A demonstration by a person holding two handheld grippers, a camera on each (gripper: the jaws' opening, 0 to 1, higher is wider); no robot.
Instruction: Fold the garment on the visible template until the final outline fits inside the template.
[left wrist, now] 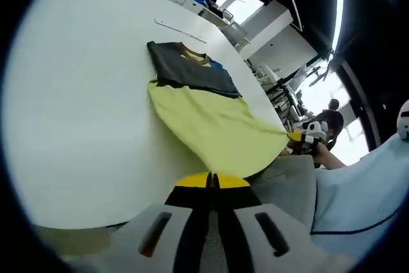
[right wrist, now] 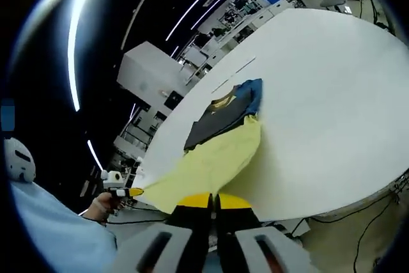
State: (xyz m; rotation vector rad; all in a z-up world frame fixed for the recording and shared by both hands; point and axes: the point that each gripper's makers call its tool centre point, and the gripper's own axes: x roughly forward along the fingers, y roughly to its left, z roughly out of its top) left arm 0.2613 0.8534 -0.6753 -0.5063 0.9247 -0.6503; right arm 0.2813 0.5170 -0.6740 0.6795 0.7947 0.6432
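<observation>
The garment (left wrist: 204, 110), a T-shirt of soft, matte cloth, lies on the white table (left wrist: 83, 107) with its dark grey upper part flat and squared off, a mustard collar band and a strip of blue showing at the neck end. Its pale yellow-green lower part runs off toward the table edge as a smooth, tapering sheet, drawn out to a point. In the right gripper view the same garment (right wrist: 220, 139) shows the grey panel, the blue edge, and the yellow part narrowing to a corner held at the table's near rim. The left tool (left wrist: 212, 182), yellow-tipped with black jaws, has its jaws pressed together; whether cloth is pinched between them cannot be told. The right tool (right wrist: 214, 201) shows its jaws likewise closed together, with the garment's hem just ahead of the tips. The table (right wrist: 332, 94) surface is plain, smooth and rounded at the edge. A thin pale strip (left wrist: 181, 30) lies on it beyond the collar.
</observation>
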